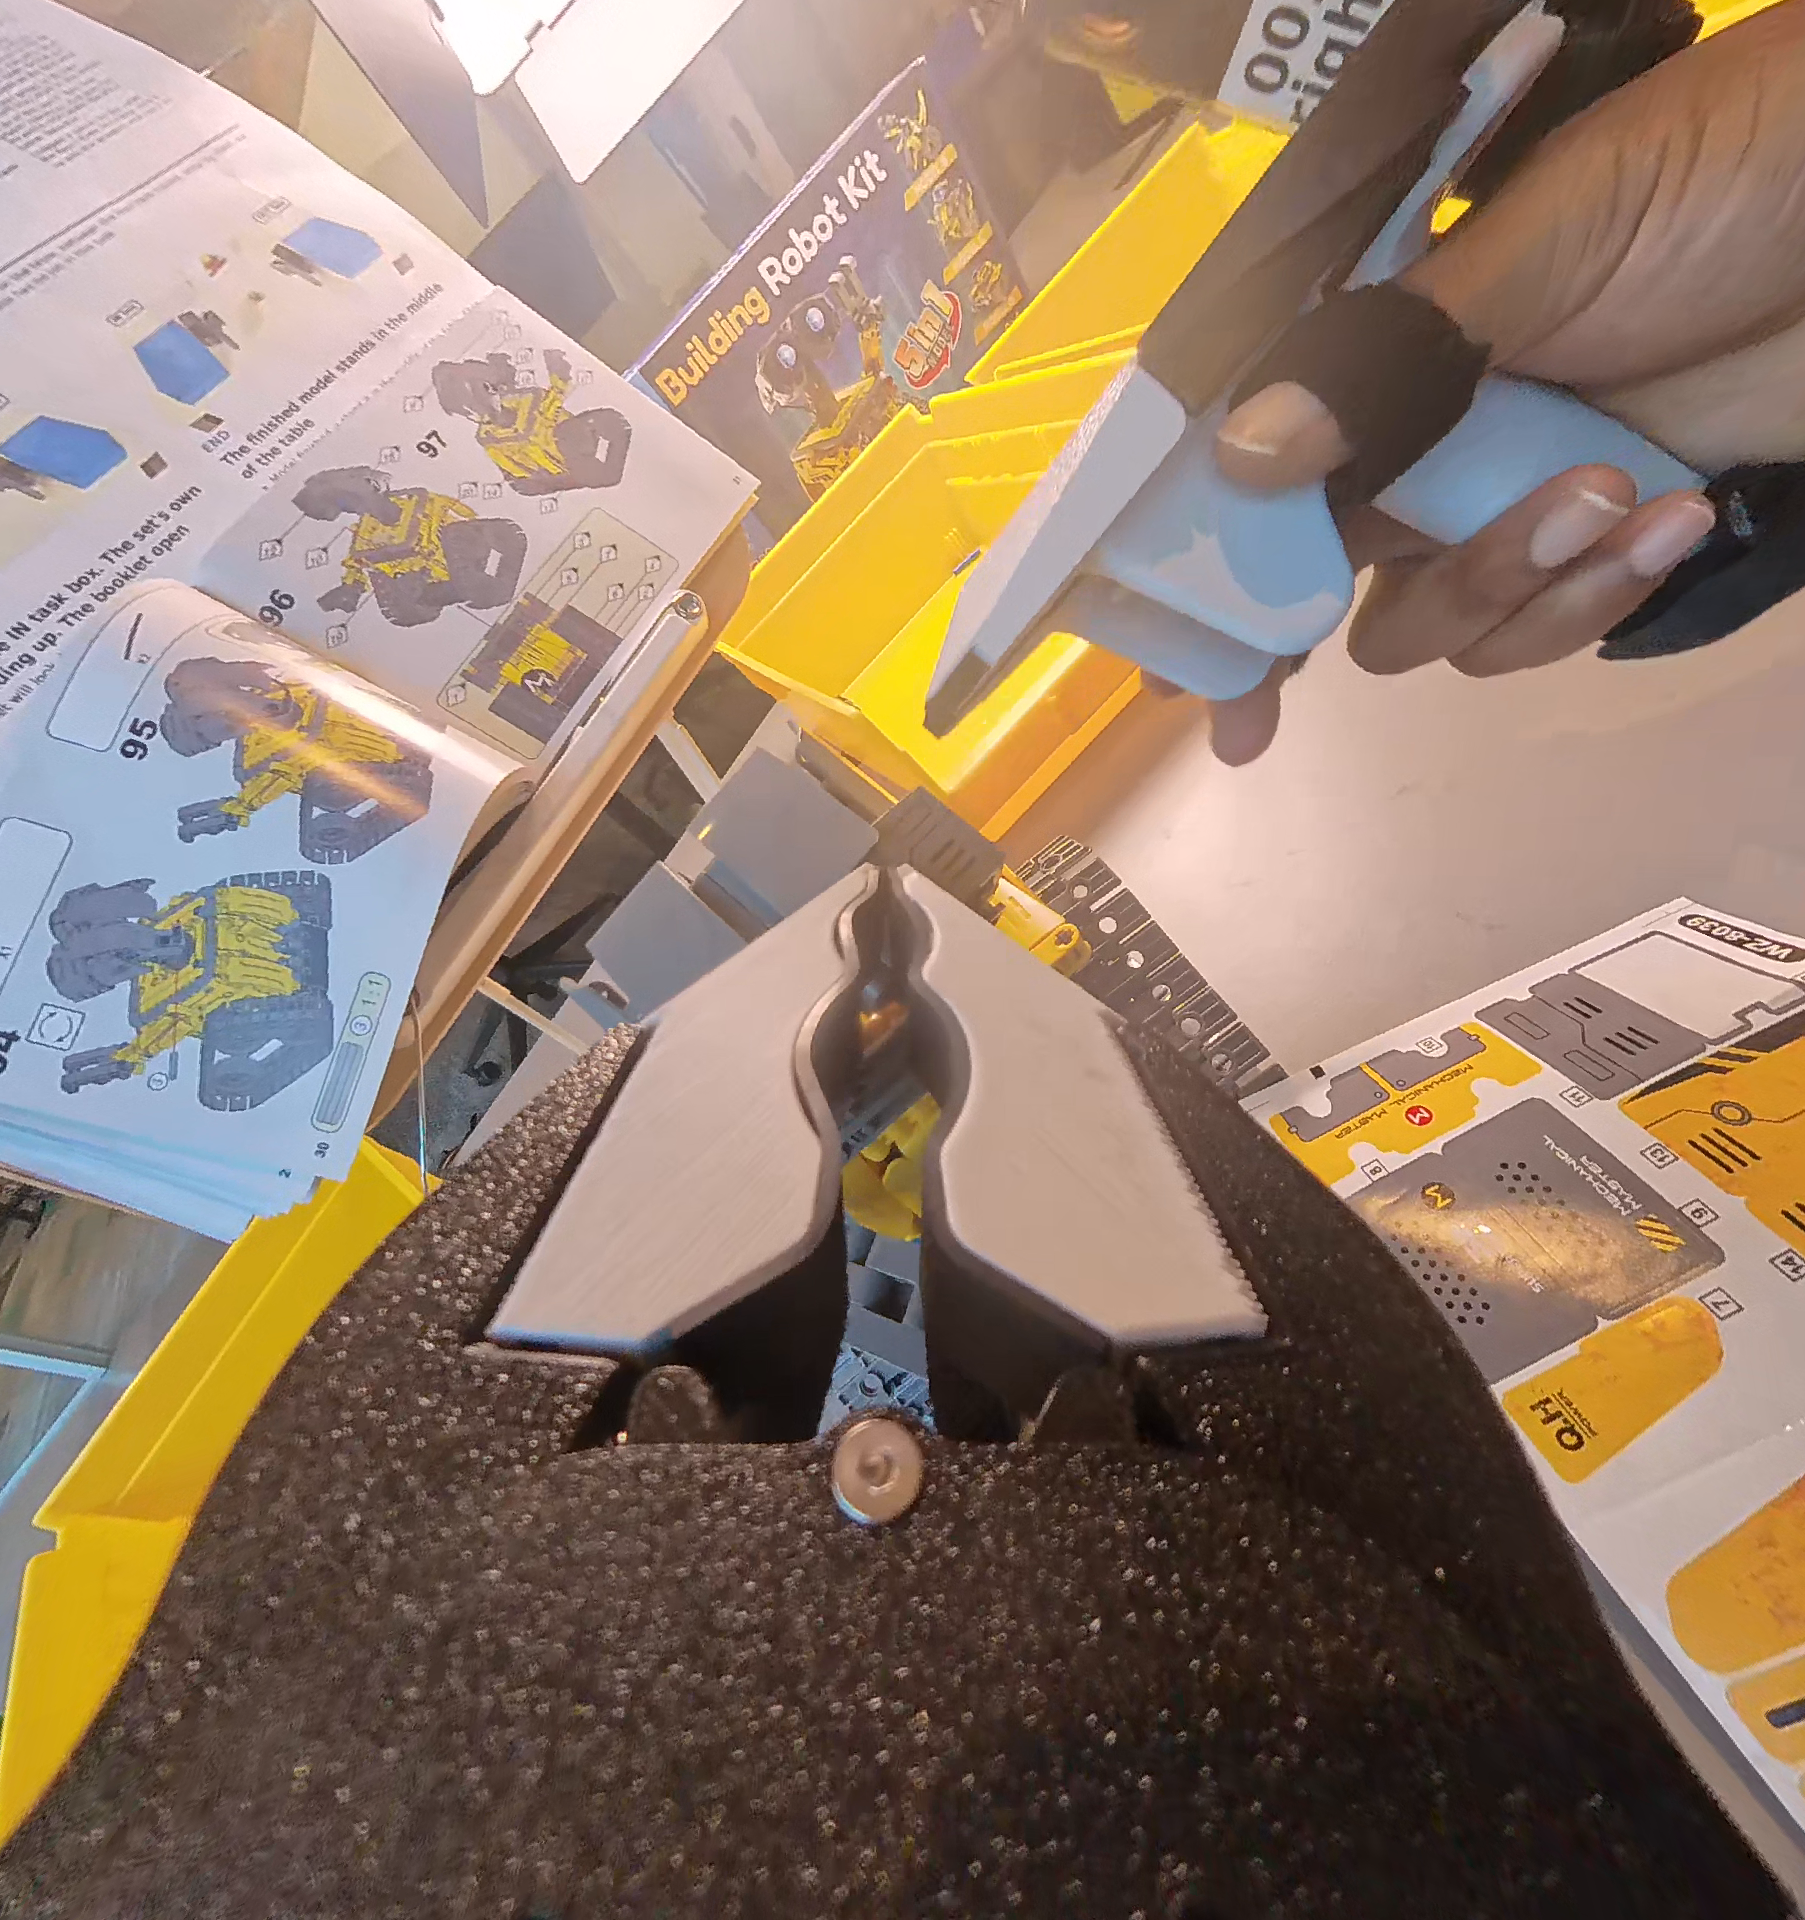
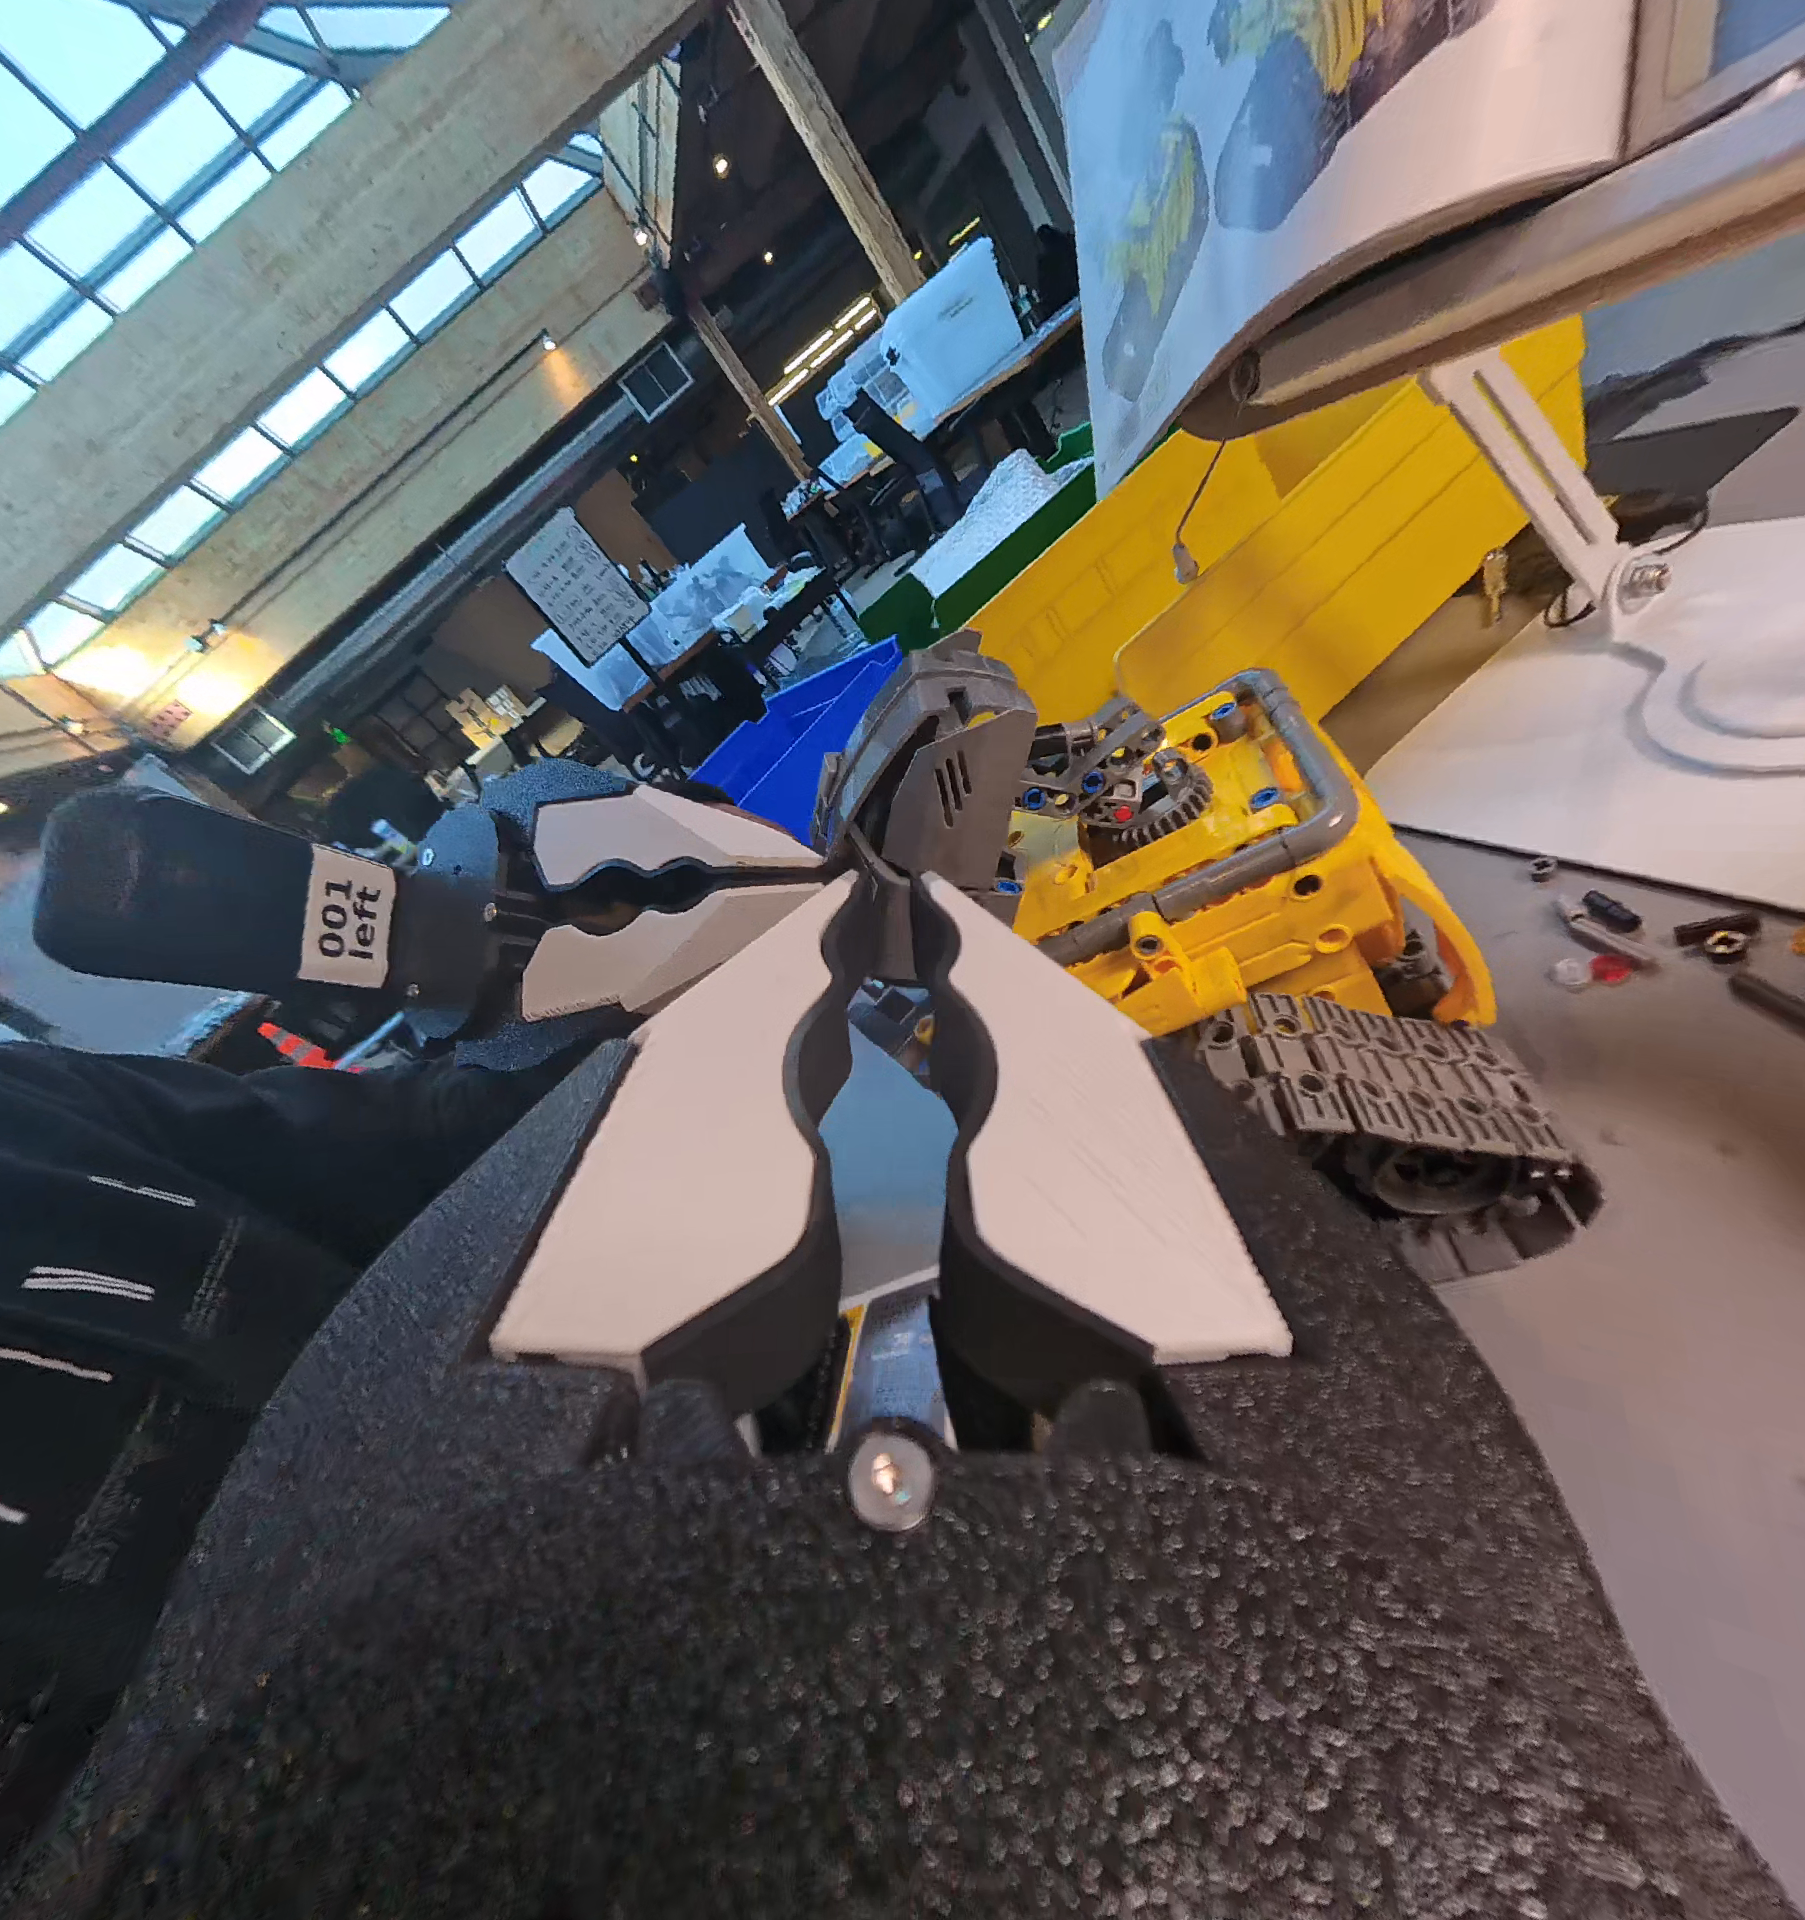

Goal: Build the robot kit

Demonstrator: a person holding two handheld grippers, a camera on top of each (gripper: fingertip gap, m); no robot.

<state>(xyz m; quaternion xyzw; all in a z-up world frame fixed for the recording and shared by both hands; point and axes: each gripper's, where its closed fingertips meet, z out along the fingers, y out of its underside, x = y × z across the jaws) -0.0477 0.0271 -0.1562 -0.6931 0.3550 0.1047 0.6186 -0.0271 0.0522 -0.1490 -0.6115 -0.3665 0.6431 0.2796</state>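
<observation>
A yellow brick-built tracked robot model (image 2: 1241, 883) stands on the white table, with a grey track (image 2: 1397, 1101) at its side. Its dark grey vented head piece (image 2: 939, 758) is at its near end. My right gripper (image 2: 882, 883) is shut on the lower edge of that head piece. My left gripper (image 2: 825, 868) comes in from the left and pinches the same piece. In the left wrist view my left gripper (image 1: 882, 883) is shut on the grey vented piece (image 1: 945, 847). The right gripper (image 1: 948, 701), held by a hand, points down just above it.
An open instruction booklet (image 1: 254, 623) sits on a stand at the left. A sticker sheet (image 1: 1604, 1195) lies on the table at the right. Yellow bins (image 1: 981, 520) and the kit box (image 1: 856, 312) stand behind. Small loose parts (image 2: 1656, 935) lie beyond the model. A blue bin (image 2: 804, 727) is farther back. My hands' fingertips stand some 4 centimeters from each other.
</observation>
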